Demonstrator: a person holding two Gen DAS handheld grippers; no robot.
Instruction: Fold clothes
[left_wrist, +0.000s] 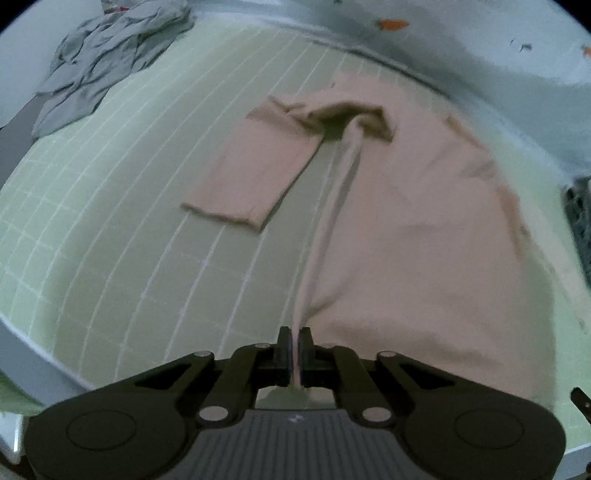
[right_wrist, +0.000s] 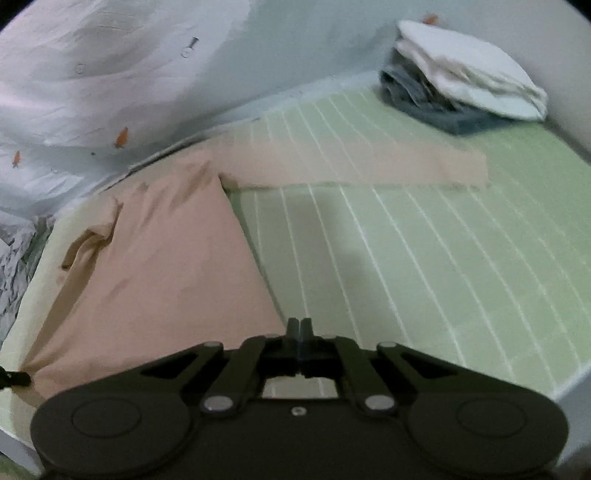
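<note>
A pale pink long-sleeved shirt (left_wrist: 417, 229) lies spread on the green grid mat (left_wrist: 110, 221). My left gripper (left_wrist: 294, 334) is shut on the shirt's hem corner, and a taut ridge of cloth runs from the jaws up to the left sleeve (left_wrist: 251, 170), which lies bent on the mat. In the right wrist view the shirt (right_wrist: 162, 254) lies to the left with its right sleeve (right_wrist: 354, 166) stretched out flat across the mat (right_wrist: 443, 258). My right gripper (right_wrist: 300, 325) is shut at the shirt's other hem corner; whether cloth sits between the jaws is hidden.
A crumpled grey garment (left_wrist: 107, 62) lies at the mat's far left corner. A stack of folded white and grey clothes (right_wrist: 458, 88) sits at the far right corner. A light wall (right_wrist: 147, 74) borders the far side. The left gripper's tip (right_wrist: 14, 378) shows at the shirt's left hem.
</note>
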